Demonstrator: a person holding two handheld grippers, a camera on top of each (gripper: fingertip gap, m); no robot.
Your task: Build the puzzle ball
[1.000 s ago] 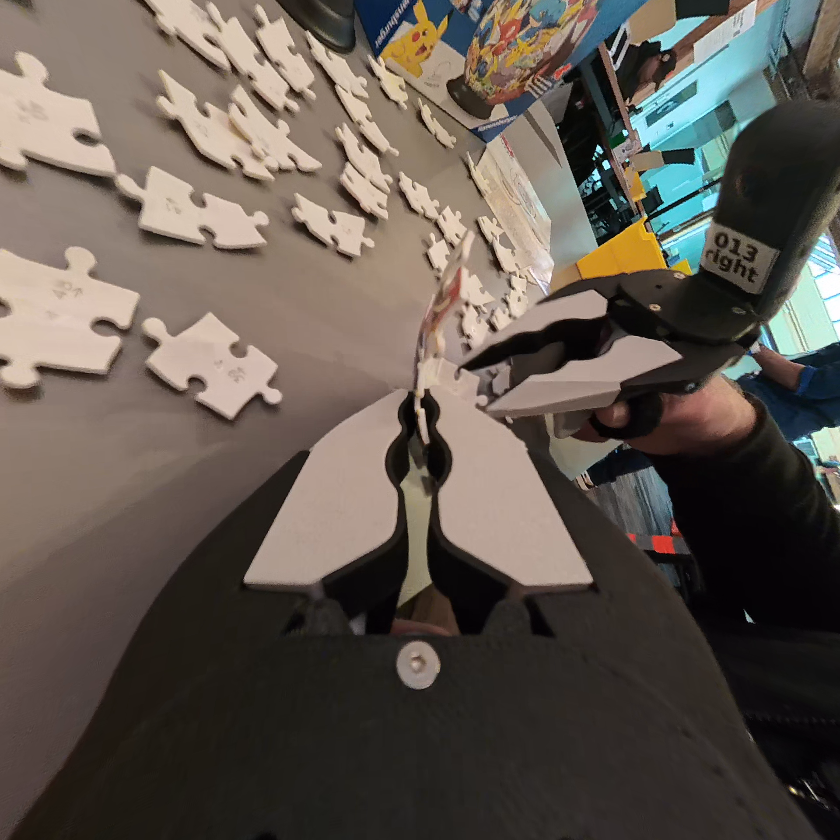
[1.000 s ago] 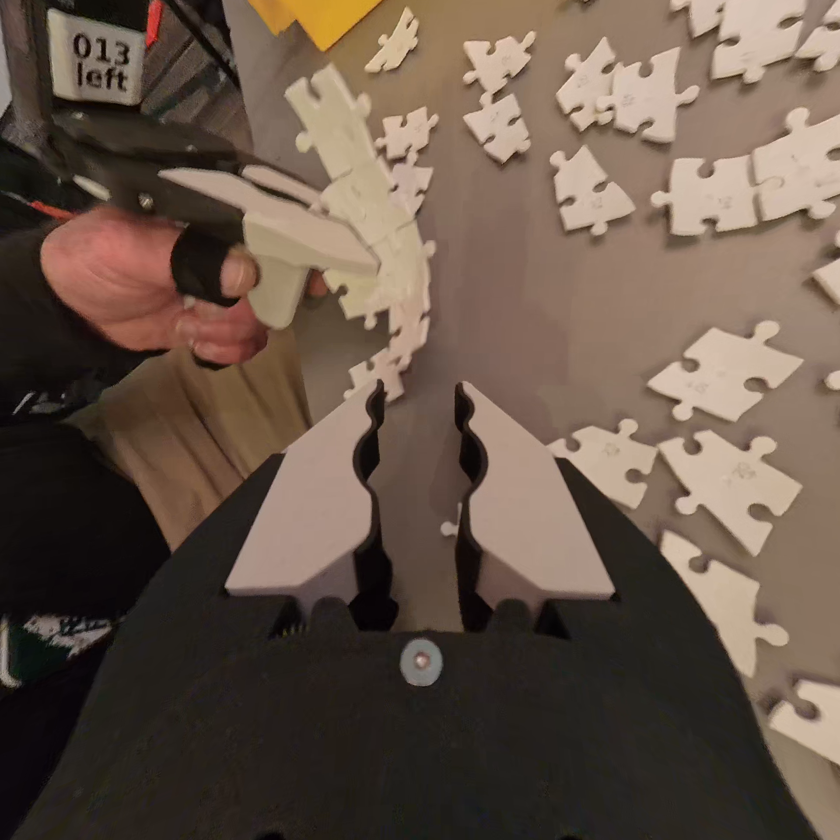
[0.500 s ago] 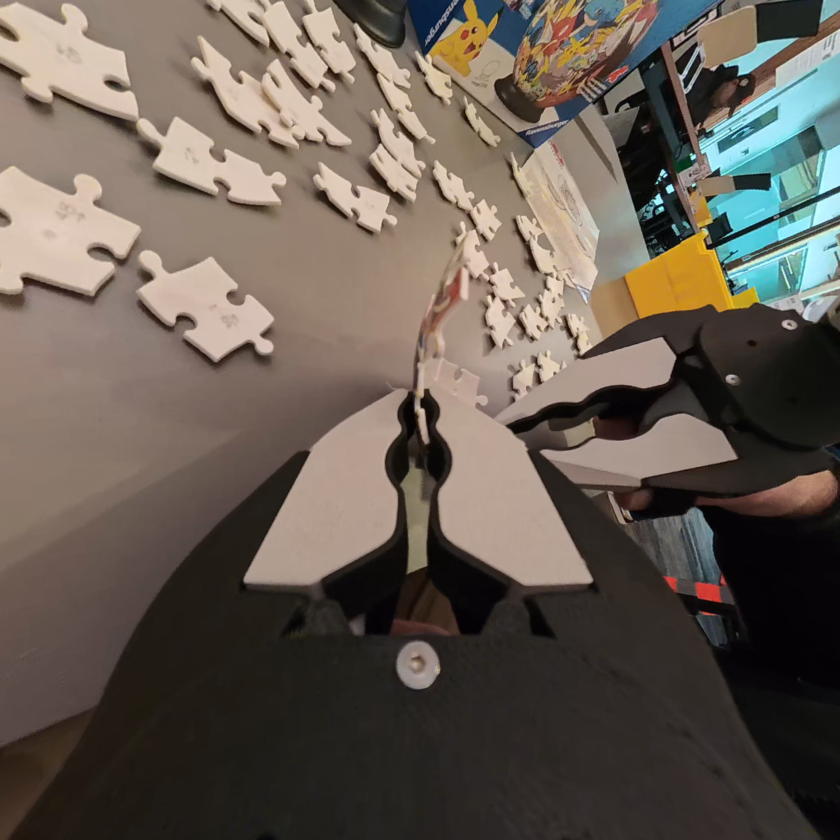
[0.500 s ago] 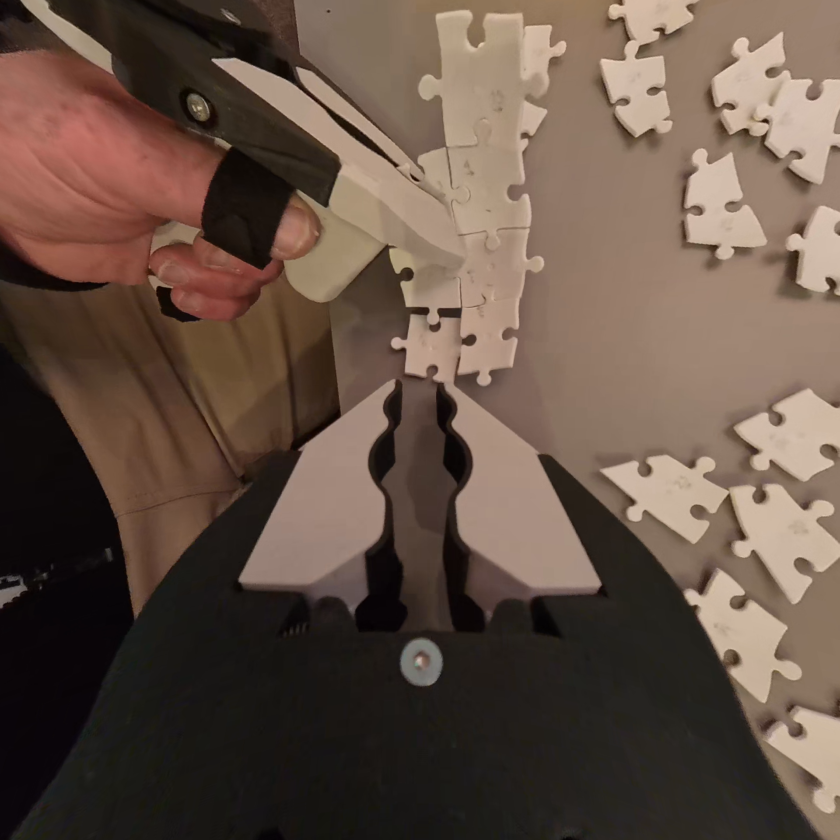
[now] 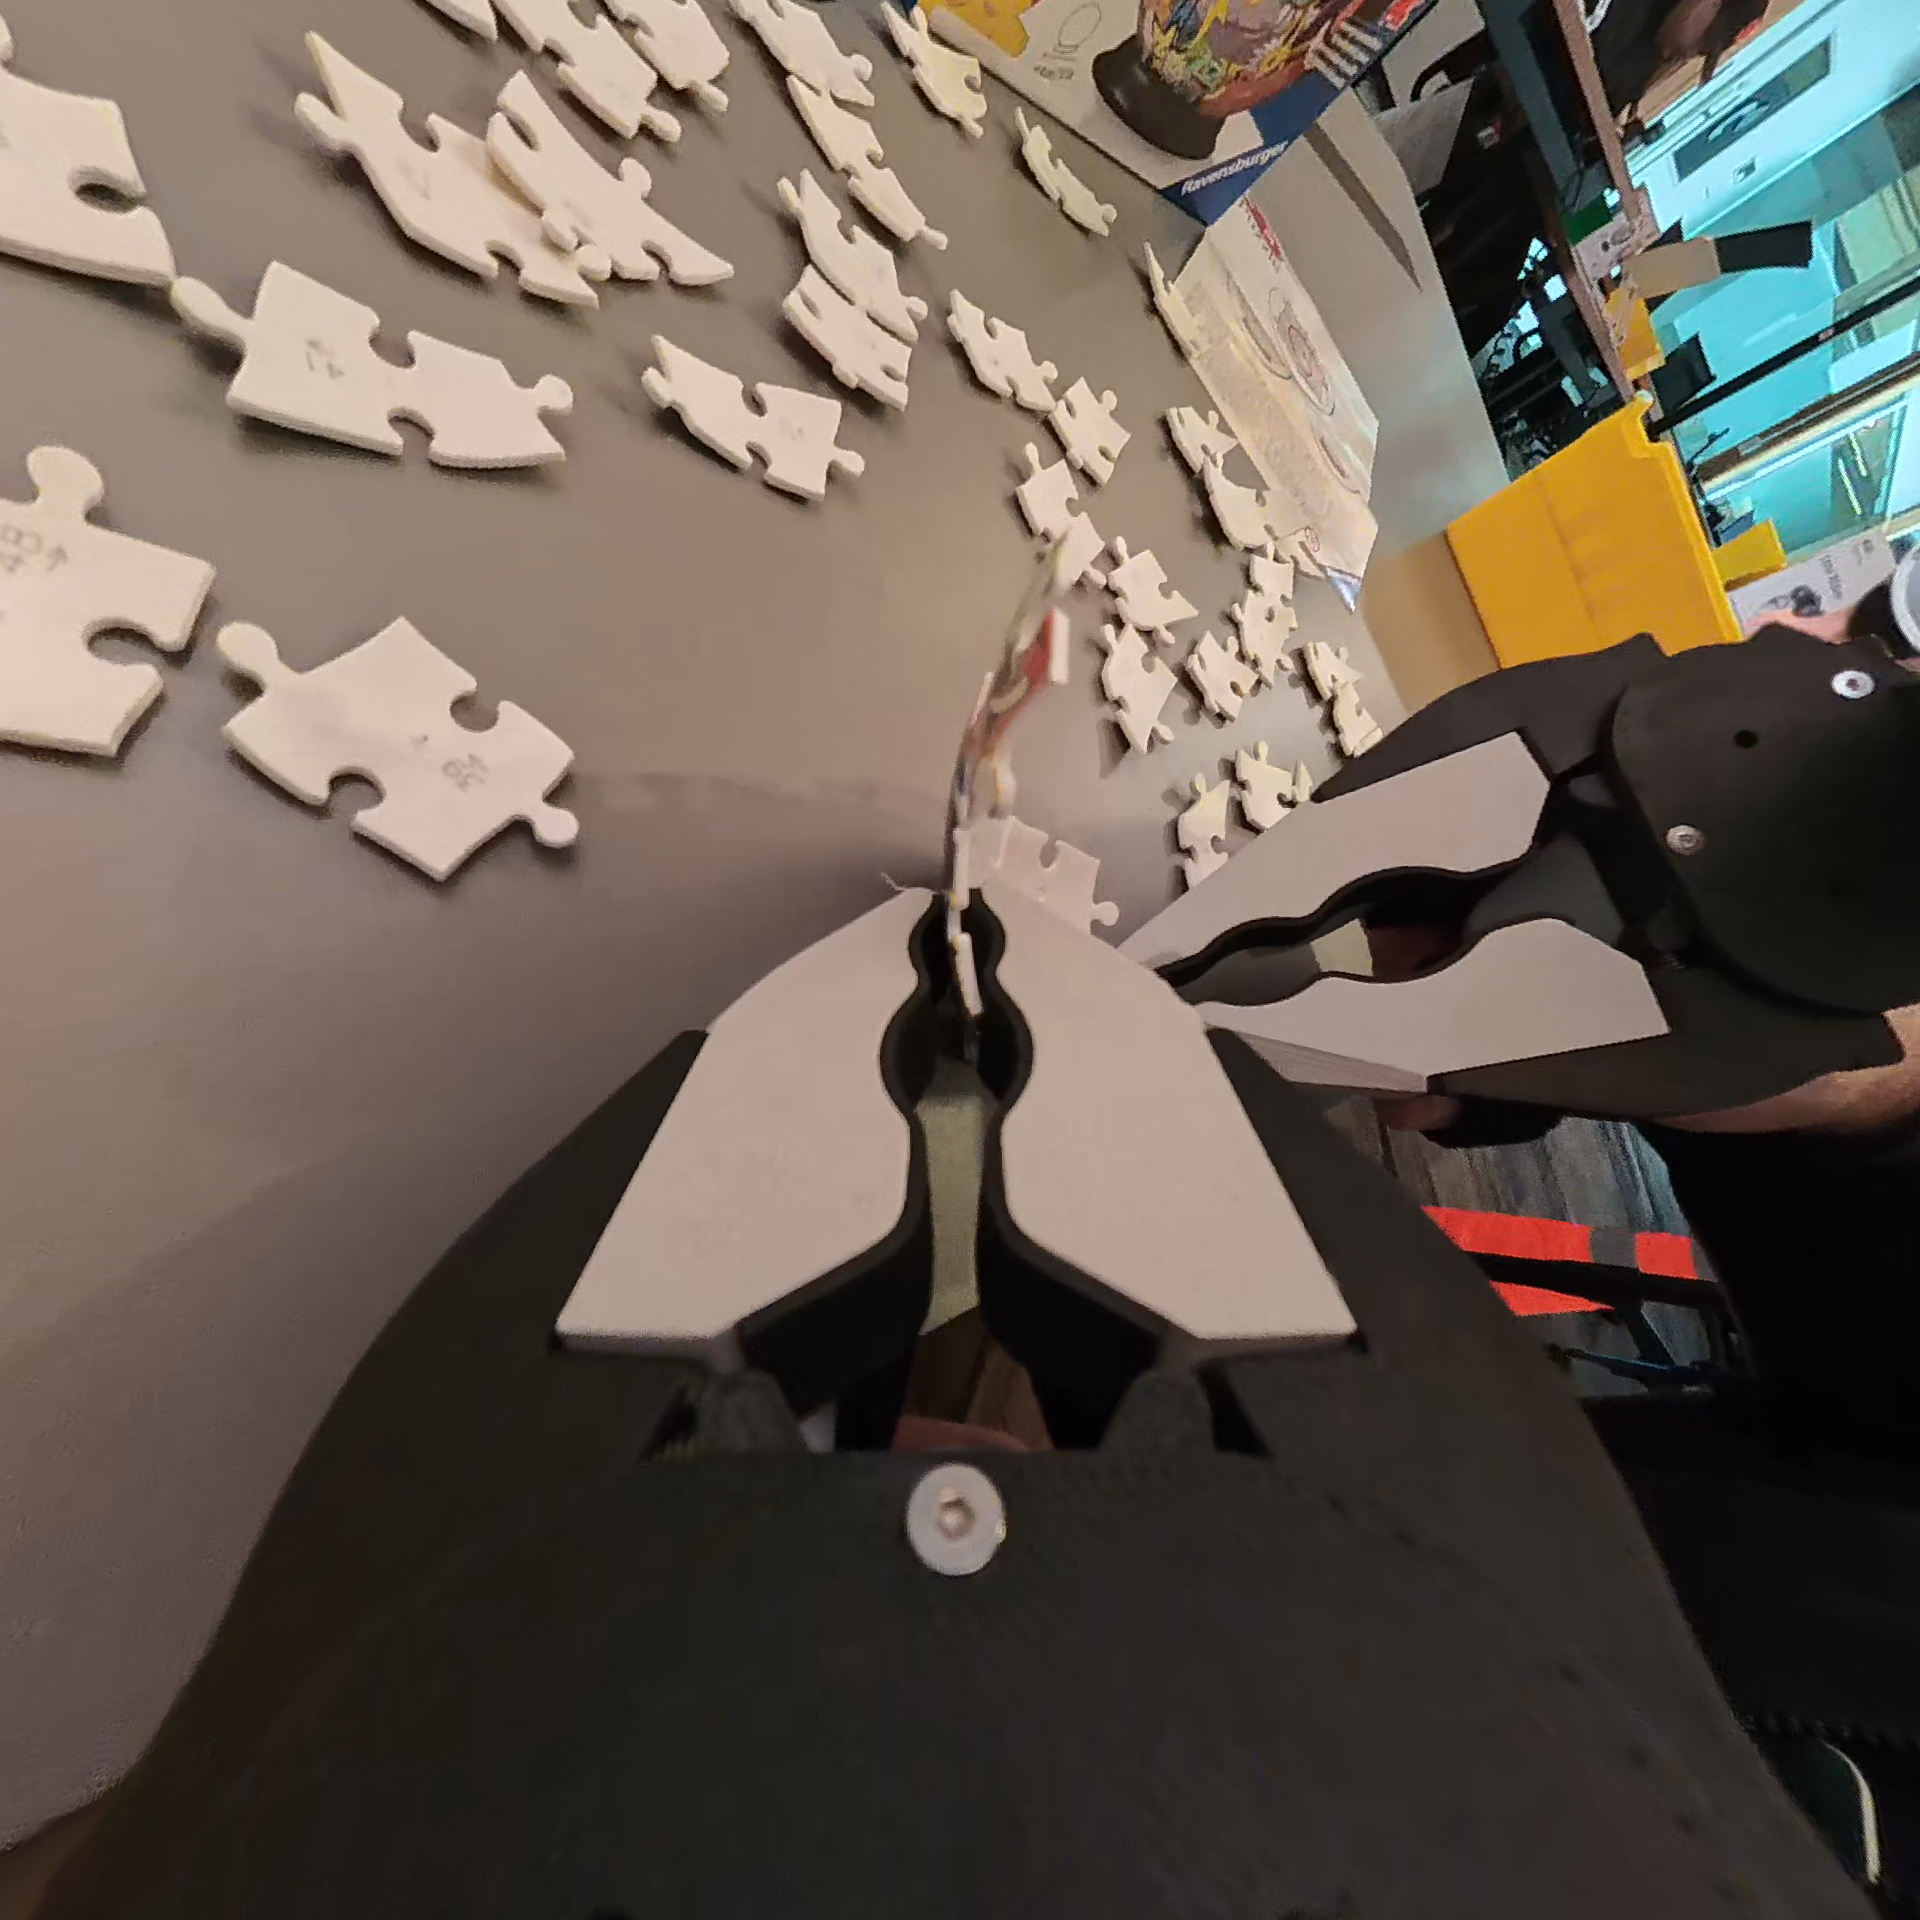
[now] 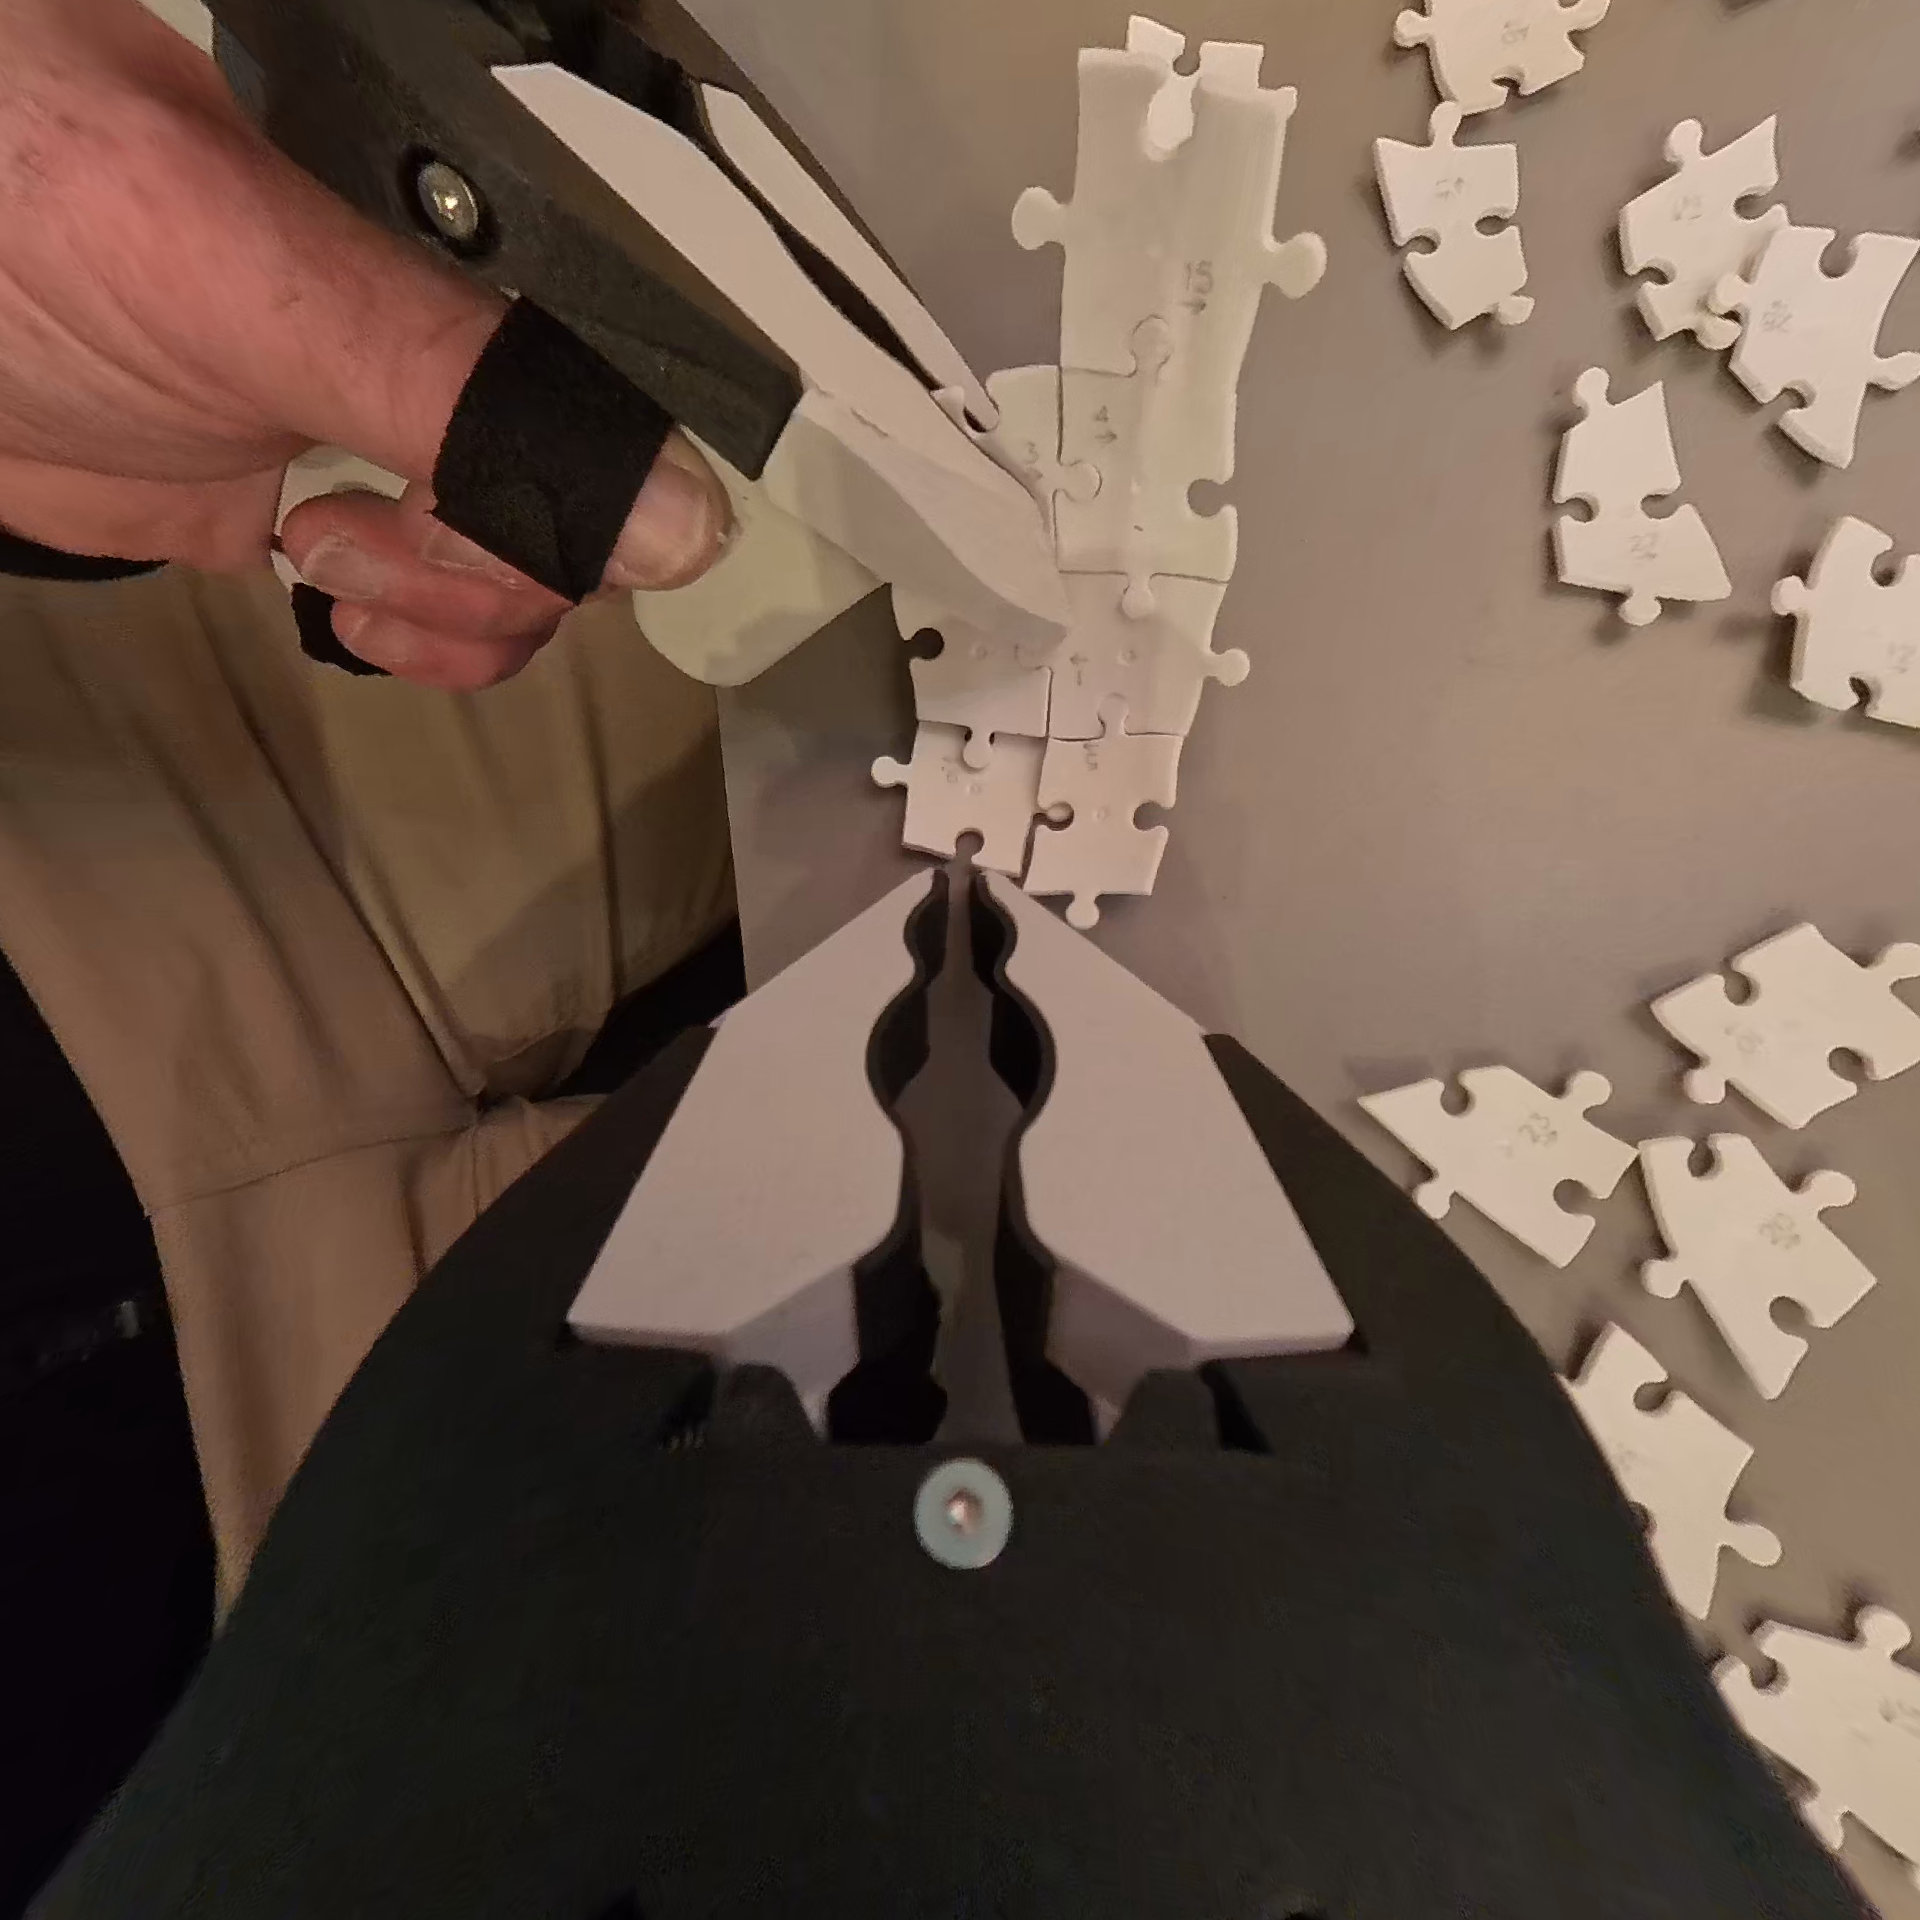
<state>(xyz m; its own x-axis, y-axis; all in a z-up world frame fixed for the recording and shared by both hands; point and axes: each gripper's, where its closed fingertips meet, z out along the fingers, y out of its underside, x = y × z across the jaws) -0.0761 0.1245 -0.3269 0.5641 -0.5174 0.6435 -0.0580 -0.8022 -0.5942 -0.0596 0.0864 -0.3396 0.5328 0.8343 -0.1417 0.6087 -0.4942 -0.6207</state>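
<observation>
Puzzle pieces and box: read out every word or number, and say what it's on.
I won't quote writing; it stands on:
Joined strip in the left gripper: small marks on its white backs.
Loose pieces: faint marks, many too small.
Blue puzzle box: printing on its side.
Paper sheet: blurred.

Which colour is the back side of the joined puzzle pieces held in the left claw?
Plain white, best seen in the right wrist view: joined puzzle pieces, left claw.

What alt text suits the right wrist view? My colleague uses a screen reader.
The left tongs grip a curved strip of joined white puzzle pieces above a grey table. The right tongs, almost closed and empty, point at its lower end; loose pieces lie to the right.
</observation>
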